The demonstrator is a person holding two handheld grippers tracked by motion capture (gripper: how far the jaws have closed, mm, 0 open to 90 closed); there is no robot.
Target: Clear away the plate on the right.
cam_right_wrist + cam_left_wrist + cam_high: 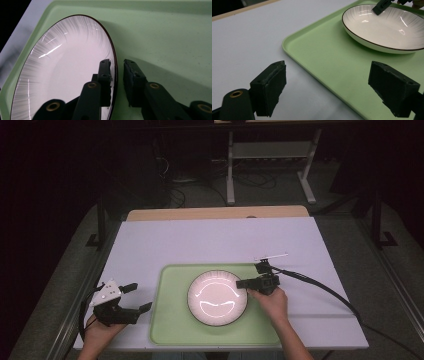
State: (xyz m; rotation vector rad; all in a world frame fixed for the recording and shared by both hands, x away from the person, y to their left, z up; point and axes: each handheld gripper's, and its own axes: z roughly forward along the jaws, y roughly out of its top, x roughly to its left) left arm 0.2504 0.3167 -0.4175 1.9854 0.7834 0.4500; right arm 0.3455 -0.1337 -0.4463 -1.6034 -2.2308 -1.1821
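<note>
White plate [217, 298] on our green tray [170, 320] on the counter [215, 240], our right hand-held gripper [117, 67] straddling its right rim, jaws slightly apart, not pinching, our left hand-held gripper [132, 296] spread wide, empty, left of the tray

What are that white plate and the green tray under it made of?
Plate: probably glazed ceramic, given its glossy surface with sharp light reflections, fine ribbed lines and thin dark rim. Tray: likely plastic, with a matte, even pale green colour, rounded corners and a moulded raised edge.
</note>
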